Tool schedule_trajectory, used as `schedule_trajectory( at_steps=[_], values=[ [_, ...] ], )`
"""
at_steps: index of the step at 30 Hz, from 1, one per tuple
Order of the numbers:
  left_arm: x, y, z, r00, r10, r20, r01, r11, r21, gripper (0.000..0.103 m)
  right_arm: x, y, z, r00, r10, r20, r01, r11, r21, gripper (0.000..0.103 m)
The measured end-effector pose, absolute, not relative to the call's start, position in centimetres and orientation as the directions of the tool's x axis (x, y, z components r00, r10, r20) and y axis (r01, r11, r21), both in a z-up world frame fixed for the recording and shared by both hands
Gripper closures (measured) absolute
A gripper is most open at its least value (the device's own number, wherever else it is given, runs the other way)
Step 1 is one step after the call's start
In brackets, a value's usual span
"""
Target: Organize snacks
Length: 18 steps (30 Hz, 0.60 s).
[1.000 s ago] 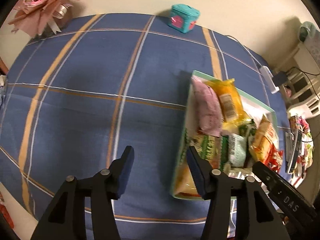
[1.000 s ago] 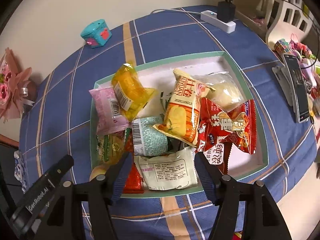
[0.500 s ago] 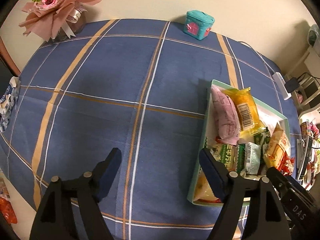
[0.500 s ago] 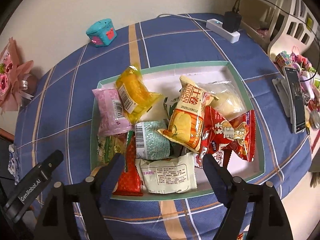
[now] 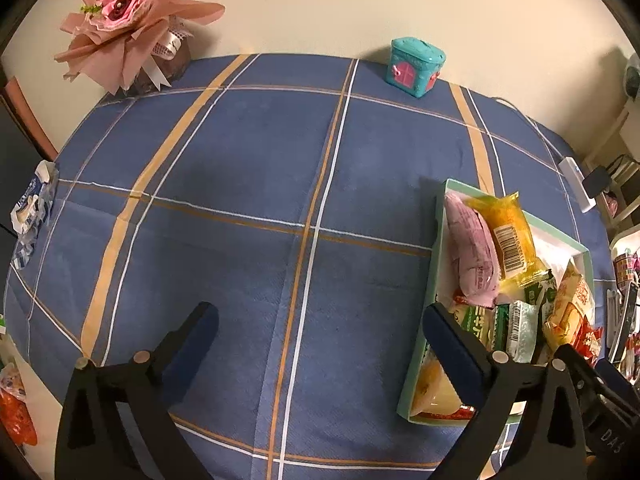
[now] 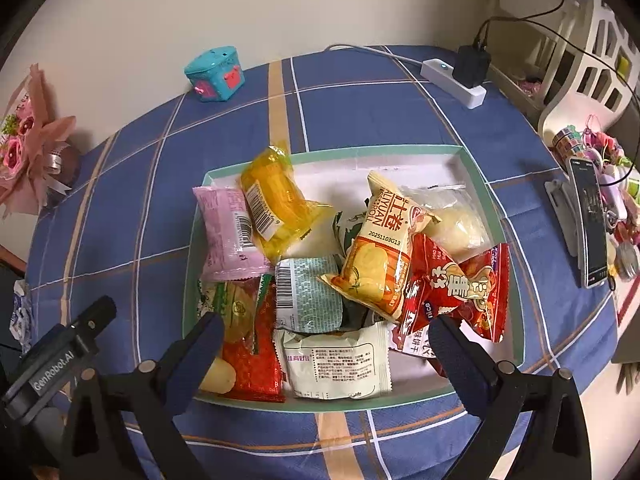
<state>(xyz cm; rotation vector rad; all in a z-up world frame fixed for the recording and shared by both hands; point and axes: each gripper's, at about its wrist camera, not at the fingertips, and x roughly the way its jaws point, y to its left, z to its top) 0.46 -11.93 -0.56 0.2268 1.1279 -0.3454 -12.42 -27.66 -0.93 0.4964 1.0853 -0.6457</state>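
Both views are lit by warm, yellowish indoor light that is fairly dim, leaving the blue checked cloth on the worktop [image 5: 256,184] dull and the wall [image 5: 320,4] cream. Soft shadows fall behind the teal toy box [image 5: 416,66] and beside the green tray [image 5: 438,216], so the light seems to come from above and in front. The shiny snack packets [image 6: 276,204] carry small glints. Fisheye bending curves the cloth's stripes, and the corners go black. Focus is sharp in the middle, softer toward the rims.
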Motion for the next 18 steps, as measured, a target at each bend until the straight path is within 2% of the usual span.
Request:
schedule_trajectory(
  at_steps=[7, 11, 18],
  values=[
    [-0.3, -12.3, 0.6, 0.465, -0.082, -0.882, 0.361, 0.927, 0.104, 0.001, -12.6, -27.6, -0.8, 0.322, -0.242, -0.915, 0.697, 0.714, 0.057, 0.000],
    [-0.9, -12.0, 1.2, 0.523, 0.000, -0.852, 0.315, 0.929, 0.193, 0.001, -12.7, -27.4, -0.6, 0.328, -0.246, -0.912, 0.695, 0.716, 0.057, 0.000],
    [-2.1, -10.9, 1.6, 0.507, 0.032, -0.861, 0.317, 0.922, 0.221, 0.001, -13.1, -26.7, 0.0, 0.340, -0.254, -0.905, 0.688, 0.723, 0.055, 0.000]
  ],
)
